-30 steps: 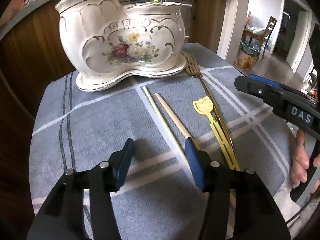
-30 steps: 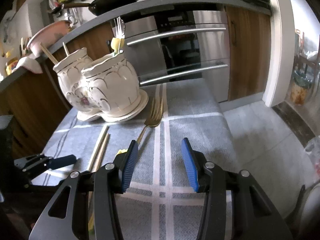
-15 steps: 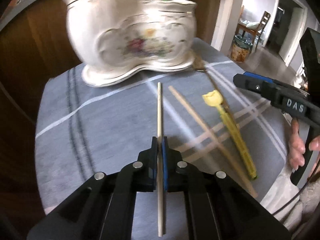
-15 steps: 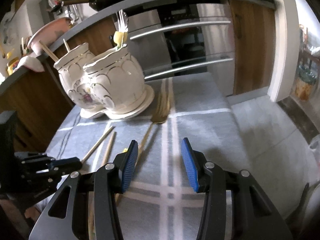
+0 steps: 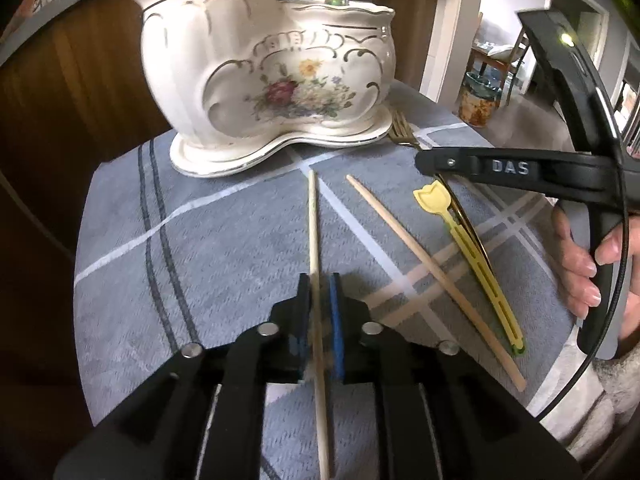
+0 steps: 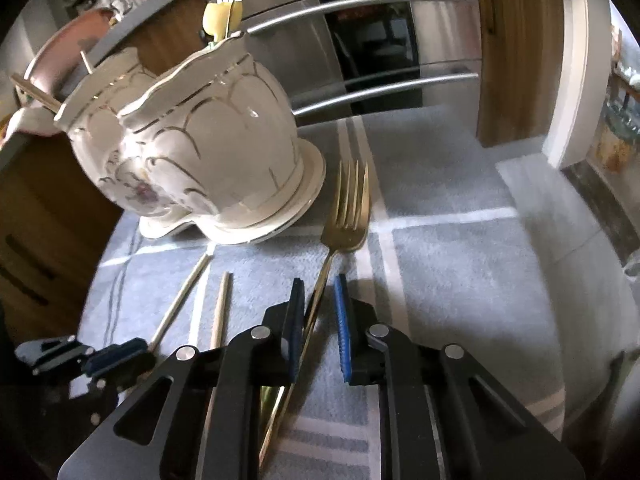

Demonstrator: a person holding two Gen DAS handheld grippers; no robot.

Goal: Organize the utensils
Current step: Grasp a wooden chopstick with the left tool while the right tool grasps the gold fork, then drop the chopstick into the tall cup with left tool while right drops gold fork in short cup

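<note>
While L gripper (image 5: 319,312) clamps chopstick (image 5: 313,224), R gripper (image 6: 318,312) around fork (image 6: 345,204).

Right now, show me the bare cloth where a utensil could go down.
Free: the grey cloth left of the held chopstick, below the ceramic holder; also the cloth right of the gold fork, toward the far edge. Crowded: the strip holding the loose chopstick, the yellow utensil and the fork's handle.
</note>
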